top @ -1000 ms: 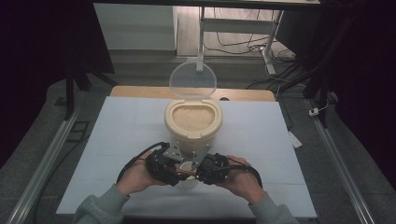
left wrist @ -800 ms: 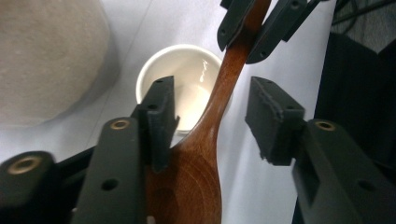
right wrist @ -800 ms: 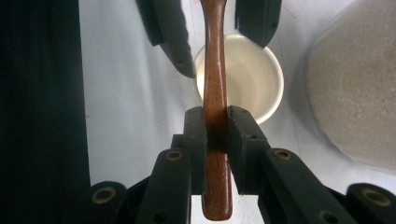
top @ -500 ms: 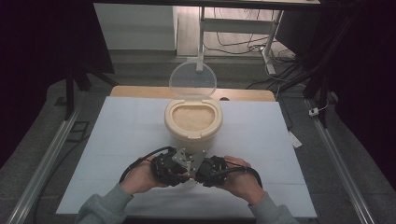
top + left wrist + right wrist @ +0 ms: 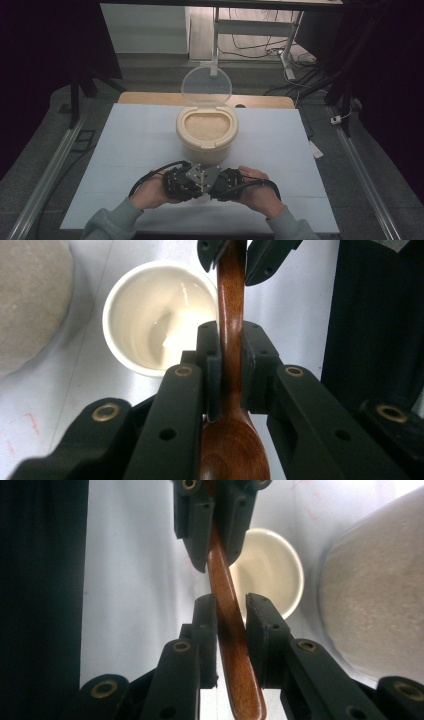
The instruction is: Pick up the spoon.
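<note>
1. High view: left gripper (image 5: 184, 181) and right gripper (image 5: 225, 183) brought tip to tip just in front of the rice container (image 5: 206, 131), lid (image 5: 206, 86) tipped up behind it, all on the white tabletop (image 5: 125, 145). Compared with a second ago, left gripper drawn in closer to the right one; right one unmoved.

2. Left gripper view: jaws just been closing, now pinching the neck of the wooden spoon (image 5: 231, 365), bowl end nearest the camera. White cup (image 5: 150, 320) standing empty on the tabletop below, right gripper's jaws on the handle farther up.

3. Right gripper view: wooden spoon (image 5: 230, 630) passing between the jaws, which have just been opening; one pad apart from the handle, so grip loosened. Cup (image 5: 272, 575) just beside the container wall (image 5: 375, 600).

4. Meaning, judged: a handover of the spoon from right to left, left now carrying it; next likely scooping rice toward the cup.
</note>
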Available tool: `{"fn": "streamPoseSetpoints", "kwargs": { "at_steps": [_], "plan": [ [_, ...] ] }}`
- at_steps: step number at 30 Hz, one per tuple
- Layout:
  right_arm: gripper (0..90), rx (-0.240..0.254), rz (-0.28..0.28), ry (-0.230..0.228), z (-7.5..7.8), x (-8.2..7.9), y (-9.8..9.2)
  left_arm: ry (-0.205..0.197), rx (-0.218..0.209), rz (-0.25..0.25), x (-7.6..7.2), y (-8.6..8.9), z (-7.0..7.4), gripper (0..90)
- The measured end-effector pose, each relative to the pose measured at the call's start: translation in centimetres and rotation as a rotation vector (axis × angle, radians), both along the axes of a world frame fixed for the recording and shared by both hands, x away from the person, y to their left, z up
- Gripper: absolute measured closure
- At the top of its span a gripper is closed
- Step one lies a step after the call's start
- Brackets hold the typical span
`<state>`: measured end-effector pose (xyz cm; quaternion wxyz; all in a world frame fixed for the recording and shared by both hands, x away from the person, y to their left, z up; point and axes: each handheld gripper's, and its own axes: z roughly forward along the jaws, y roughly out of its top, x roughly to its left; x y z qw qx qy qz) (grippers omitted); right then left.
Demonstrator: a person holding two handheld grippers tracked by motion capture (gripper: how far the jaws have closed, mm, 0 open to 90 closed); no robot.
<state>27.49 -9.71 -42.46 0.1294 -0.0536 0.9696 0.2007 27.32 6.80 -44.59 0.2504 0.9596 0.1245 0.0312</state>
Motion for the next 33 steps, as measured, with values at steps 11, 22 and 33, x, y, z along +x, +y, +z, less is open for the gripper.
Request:
{"fn": "streamPoseSetpoints", "kwargs": {
  "at_steps": [11, 22, 33],
  "plan": [
    [53.2, 0.404, -0.256, 0.060, 2.1, 1.4, -3.4, -0.070, -0.052, 0.087, 0.3, 1.6, 1.0, 80.7],
    [45.9, 0.657, -0.427, 0.173, 1.5, 2.3, -6.3, -0.138, -0.143, 0.168, 0.4, 3.1, 2.1, 80.6],
    [40.1, 0.774, -0.498, 0.239, -0.3, 2.6, -6.9, -0.177, -0.190, 0.202, 0.2, 3.2, 2.3, 80.6]
  ]
}}
